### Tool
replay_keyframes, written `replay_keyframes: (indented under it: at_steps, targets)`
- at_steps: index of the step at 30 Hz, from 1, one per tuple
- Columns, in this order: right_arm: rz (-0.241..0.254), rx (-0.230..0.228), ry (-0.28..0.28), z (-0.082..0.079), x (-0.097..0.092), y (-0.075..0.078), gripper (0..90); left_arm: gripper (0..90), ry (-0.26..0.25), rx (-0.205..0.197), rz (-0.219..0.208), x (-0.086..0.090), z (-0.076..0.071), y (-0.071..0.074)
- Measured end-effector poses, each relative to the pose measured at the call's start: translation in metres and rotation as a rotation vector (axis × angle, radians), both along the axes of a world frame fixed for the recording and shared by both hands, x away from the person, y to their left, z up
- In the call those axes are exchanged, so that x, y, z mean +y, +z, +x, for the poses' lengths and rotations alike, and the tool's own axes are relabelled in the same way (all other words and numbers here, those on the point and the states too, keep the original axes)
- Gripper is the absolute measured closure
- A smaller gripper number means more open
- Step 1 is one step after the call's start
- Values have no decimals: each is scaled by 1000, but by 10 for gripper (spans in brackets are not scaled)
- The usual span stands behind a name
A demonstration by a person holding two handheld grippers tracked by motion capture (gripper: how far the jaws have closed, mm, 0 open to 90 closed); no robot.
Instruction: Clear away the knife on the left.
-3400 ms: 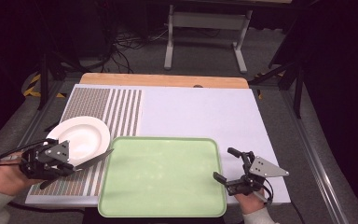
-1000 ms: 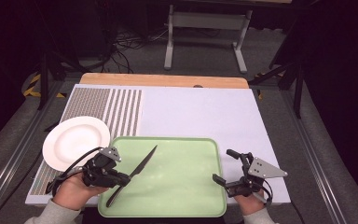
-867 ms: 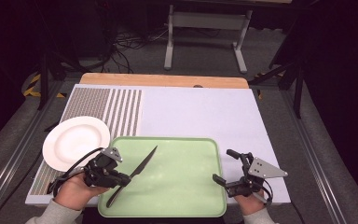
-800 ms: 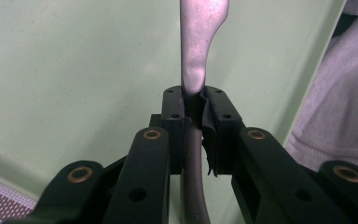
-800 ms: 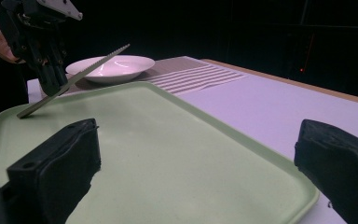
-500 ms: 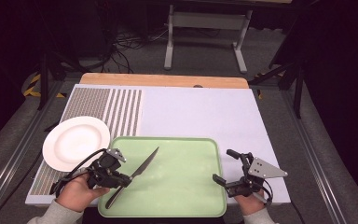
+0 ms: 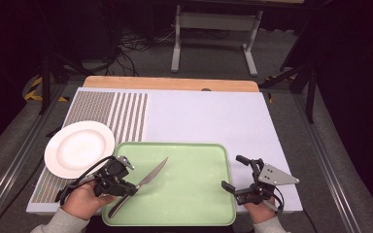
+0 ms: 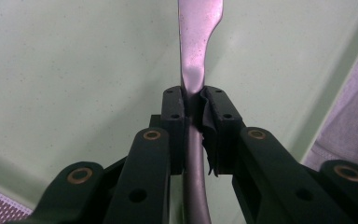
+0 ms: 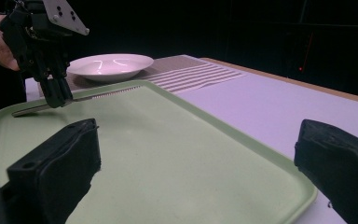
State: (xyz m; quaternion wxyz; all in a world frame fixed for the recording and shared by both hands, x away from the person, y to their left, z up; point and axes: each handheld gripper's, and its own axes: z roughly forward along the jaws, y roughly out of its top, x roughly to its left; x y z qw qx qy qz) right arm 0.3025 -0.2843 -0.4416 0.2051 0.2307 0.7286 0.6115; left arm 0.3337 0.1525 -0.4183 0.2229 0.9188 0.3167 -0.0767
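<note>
My recording lab rather than a kitchen, dark room around my table, pale mat with a striped test pattern on it, cables strewn over grey floor, metal stand legs behind, hazard tape at the left

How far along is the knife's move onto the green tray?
Done: the knife is over the tray, away from the plate. In hand: the left gripper clamps its handle. Left: release it; the right gripper waits open at the tray's right edge.
</note>
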Motion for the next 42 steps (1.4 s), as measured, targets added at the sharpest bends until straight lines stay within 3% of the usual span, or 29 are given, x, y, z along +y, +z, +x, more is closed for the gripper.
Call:
replay_keyframes:
  at_steps: [25,33,38,42]
  targets:
    - [6,4,4,1,0,-1,9,795,-5,41,55,-5,3,-12]
    - [3,7,6,1,0,-1,9,792,-9,39,56,-5,3,-12]
    - [7,8,6,1,0,-1,9,787,-12,17,56,-4,2,-10]
    - [6,9,8,1,0,-1,9,635,-19,5,21,-3,2,-7]
